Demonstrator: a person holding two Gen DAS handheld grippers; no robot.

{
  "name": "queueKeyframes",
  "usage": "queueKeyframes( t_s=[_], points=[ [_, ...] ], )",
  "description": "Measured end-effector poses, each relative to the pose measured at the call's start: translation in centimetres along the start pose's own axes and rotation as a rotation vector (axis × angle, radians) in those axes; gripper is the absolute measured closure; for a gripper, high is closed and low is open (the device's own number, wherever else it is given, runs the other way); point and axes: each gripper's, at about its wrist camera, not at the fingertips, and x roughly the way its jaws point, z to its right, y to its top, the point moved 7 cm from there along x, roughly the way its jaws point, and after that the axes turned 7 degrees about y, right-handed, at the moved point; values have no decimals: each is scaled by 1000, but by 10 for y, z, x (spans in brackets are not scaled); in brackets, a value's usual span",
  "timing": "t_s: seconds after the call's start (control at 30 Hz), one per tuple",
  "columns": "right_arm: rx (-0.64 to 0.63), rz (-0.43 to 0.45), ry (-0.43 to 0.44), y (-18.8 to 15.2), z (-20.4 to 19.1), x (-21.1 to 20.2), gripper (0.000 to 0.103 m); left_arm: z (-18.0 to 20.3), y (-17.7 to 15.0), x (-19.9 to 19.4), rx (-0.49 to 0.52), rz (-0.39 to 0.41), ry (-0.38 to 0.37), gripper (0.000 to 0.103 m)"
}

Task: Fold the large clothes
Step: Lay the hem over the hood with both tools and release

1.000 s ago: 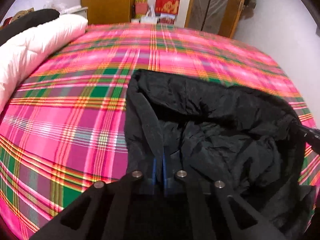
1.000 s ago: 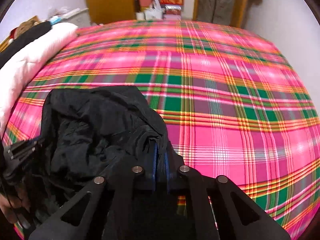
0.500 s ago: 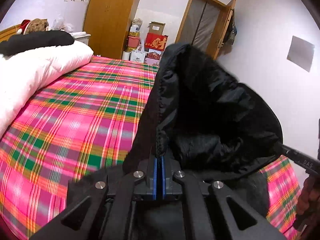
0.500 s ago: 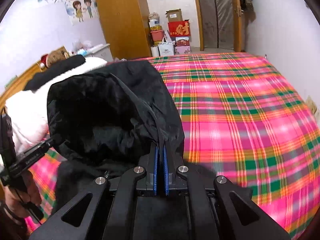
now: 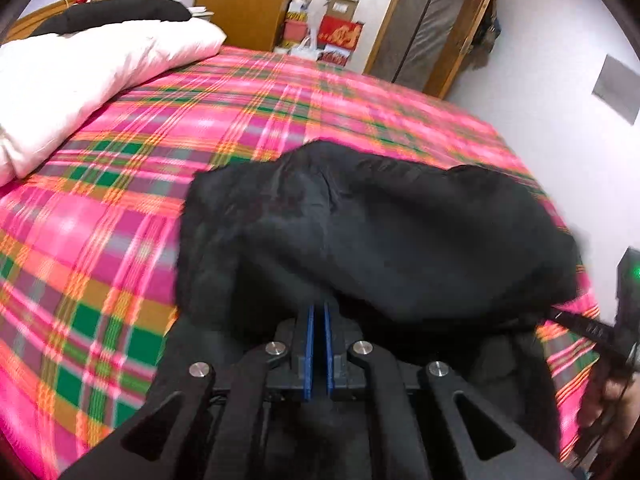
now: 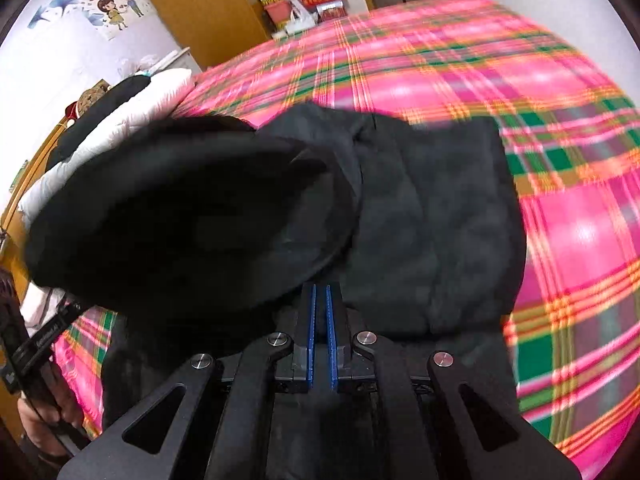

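A large black padded garment [image 5: 380, 232] billows over the pink plaid bed [image 5: 100, 240], its far part lying on the cover. My left gripper [image 5: 316, 307] is shut on the garment's near edge, blue pads pressed together on the cloth. My right gripper [image 6: 320, 287] is shut on the same near edge further right, with the black garment [image 6: 432, 220] bulging in front of it. One of the right gripper's fingers [image 5: 584, 326] reaches into the cloth at the left wrist view's right edge. In the right wrist view the left gripper's finger [image 6: 44, 336] shows at the left.
A white duvet [image 5: 80, 72] with a dark item on it lies along the bed's left side. A wooden wardrobe [image 5: 244, 0], stacked boxes [image 5: 340, 28] and a door [image 5: 432, 28] stand beyond the bed's far end. A hand [image 6: 40, 420] holds the left gripper.
The garment lay bunched on the bed, was swung up high in both grippers, and now comes down forward across the cover. Both grippers stayed shut on its edge throughout.
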Motion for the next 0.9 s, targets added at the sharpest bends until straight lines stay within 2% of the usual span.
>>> queueKeyframes(
  t_s=[0.07,0.1,0.2,0.23,0.27,0.3,0.33,0.47,0.5,0.53,0.57,0.6,0.7,0.8,0.83,0.9],
  points=[
    [6,-3,-5,-4,2,-6,94,-10,-11,-11,-5,0,15,98],
    [15,6,-2,-5,2,-12,88,-15,-14,-16,-13,5,24,98],
    [27,43,36,5,-3,-24,80,-25,-11,-31,-54,36,31,97],
    [32,54,51,7,-8,-25,75,-24,-5,-33,-62,47,15,91],
    [43,63,76,12,-12,-25,60,-21,1,-34,-62,55,-5,85],
    [60,69,118,18,-20,-23,46,-18,8,-31,-62,63,-13,73],
    [69,68,143,19,-26,-19,43,-14,15,-27,-59,70,-15,67],
    [90,31,195,28,-46,10,43,11,38,-10,-39,73,-79,67],
    [81,31,200,30,-51,16,48,18,42,-7,-27,79,-99,67],
    [71,33,195,31,-53,24,59,25,44,-4,-13,85,-115,67],
    [65,21,173,29,-54,33,88,31,45,-1,0,91,-134,67],
    [68,2,144,24,-50,44,94,36,44,3,12,92,-154,67],
    [92,-57,109,-2,-36,73,97,40,28,20,31,61,-176,67],
    [110,-94,88,-27,-24,94,98,34,16,41,21,-18,-155,67],
    [112,-97,82,-31,-21,98,102,34,14,46,14,-33,-158,67],
    [108,-121,51,-38,-18,108,103,34,13,51,9,-33,-143,67]
  ],
)
